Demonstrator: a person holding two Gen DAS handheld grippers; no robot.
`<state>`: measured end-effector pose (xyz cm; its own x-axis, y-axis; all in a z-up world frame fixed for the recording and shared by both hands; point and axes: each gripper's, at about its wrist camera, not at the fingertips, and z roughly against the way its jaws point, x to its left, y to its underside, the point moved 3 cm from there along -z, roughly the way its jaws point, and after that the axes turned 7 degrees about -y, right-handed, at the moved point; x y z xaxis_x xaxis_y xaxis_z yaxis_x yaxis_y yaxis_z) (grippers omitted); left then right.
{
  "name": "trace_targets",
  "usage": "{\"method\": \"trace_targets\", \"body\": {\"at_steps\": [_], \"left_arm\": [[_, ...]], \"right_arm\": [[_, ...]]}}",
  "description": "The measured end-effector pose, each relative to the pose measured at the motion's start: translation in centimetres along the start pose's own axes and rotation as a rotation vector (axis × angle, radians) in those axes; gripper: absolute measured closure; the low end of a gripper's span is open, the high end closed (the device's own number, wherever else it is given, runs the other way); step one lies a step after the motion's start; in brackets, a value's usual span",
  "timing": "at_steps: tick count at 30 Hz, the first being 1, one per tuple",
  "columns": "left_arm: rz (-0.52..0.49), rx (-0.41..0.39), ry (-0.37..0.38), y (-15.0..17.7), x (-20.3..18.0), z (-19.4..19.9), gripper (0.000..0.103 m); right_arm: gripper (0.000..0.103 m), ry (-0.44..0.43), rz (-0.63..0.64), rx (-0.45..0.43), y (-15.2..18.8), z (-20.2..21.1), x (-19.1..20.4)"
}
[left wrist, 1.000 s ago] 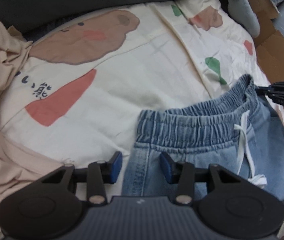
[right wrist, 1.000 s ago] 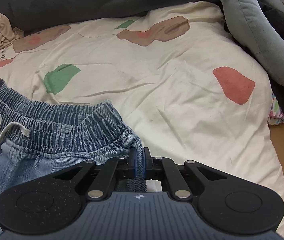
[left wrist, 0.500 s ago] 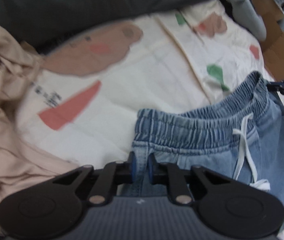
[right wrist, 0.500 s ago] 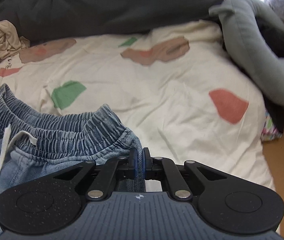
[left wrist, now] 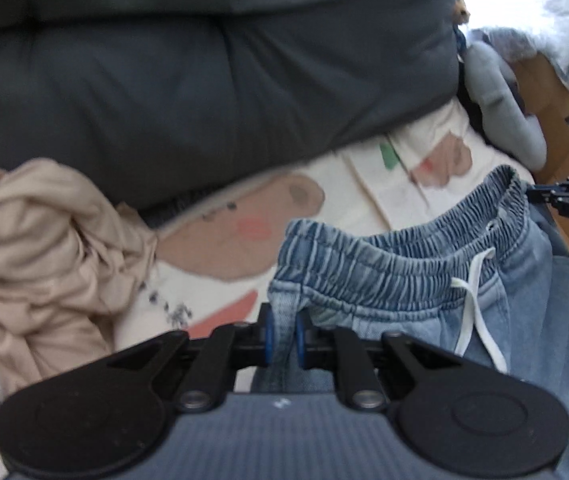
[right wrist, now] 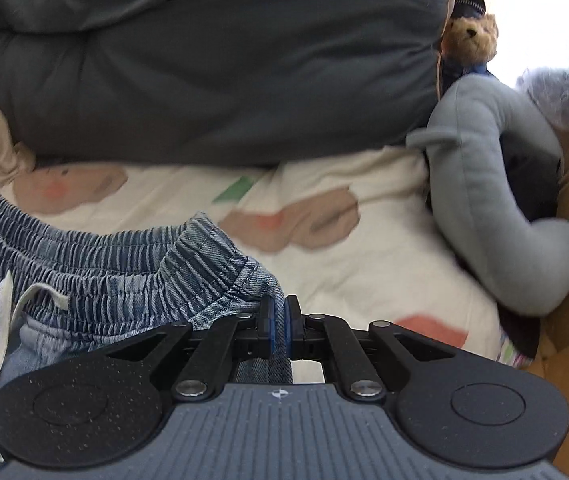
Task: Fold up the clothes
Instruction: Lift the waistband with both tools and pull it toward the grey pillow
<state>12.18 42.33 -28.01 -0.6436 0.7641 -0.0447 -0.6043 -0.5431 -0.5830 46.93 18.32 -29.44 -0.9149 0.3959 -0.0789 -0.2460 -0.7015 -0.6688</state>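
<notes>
Blue denim shorts (left wrist: 388, 276) with an elastic waistband and a white drawstring (left wrist: 472, 304) hang lifted above the cream printed bedsheet (left wrist: 244, 248). My left gripper (left wrist: 283, 340) is shut on the left corner of the waistband, denim pinched between its blue pads. My right gripper (right wrist: 278, 330) is shut on the right corner of the shorts (right wrist: 124, 276); it also shows at the right edge of the left wrist view as the right gripper (left wrist: 556, 200). The waistband stretches between both grippers.
A crumpled beige garment (left wrist: 32, 248) lies left on the bed. A dark grey duvet (left wrist: 204, 80) fills the back. A grey plush toy (right wrist: 484, 200), a small teddy bear (right wrist: 470, 38) and cardboard boxes (left wrist: 556, 120) stand at the right.
The left gripper closed on the waistband corner. Both grippers rose, lifting the shorts off the sheet; the views tilted up toward the duvet.
</notes>
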Motion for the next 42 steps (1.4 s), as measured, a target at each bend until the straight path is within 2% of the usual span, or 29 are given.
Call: {"method": "trace_targets", "body": {"at_steps": [7,14,22,27,31,35,38,40,42], "left_arm": [[0.032,-0.070,-0.026,-2.5,0.8,0.2,0.092],[0.064,-0.112,-0.076,-3.7,2.5,0.3,0.092],[0.117,-0.100,-0.144,-3.4,4.7,-0.5,0.092],[0.135,-0.057,-0.189,-2.7,6.0,-2.2,0.092],[0.139,-0.017,-0.213,-2.0,6.6,-4.5,0.091],[0.111,0.027,-0.233,-1.4,6.6,-7.0,0.090],[0.096,0.081,-0.258,-1.0,6.7,-8.3,0.084],[0.076,0.085,-0.275,-0.8,6.4,-8.1,0.083],[0.044,0.071,-0.293,-0.8,5.8,-7.2,0.072]], "right_arm": [[0.101,0.032,0.033,-0.039,-5.5,-1.9,-0.9],[0.101,0.032,0.111,-0.052,-10.1,-4.6,0.0],[0.101,-0.001,0.182,-0.038,-13.3,-8.4,2.2],[0.101,-0.042,0.205,0.007,-14.0,-11.7,3.2],[0.100,-0.059,0.222,0.050,-13.4,-14.5,3.7],[0.098,-0.082,0.159,0.087,-12.2,-17.3,3.5],[0.085,-0.073,0.162,0.106,-11.5,-18.0,3.3],[0.076,-0.083,0.149,0.091,-11.3,-17.2,2.8],[0.072,-0.093,0.121,0.065,-10.9,-15.6,2.0]]}}
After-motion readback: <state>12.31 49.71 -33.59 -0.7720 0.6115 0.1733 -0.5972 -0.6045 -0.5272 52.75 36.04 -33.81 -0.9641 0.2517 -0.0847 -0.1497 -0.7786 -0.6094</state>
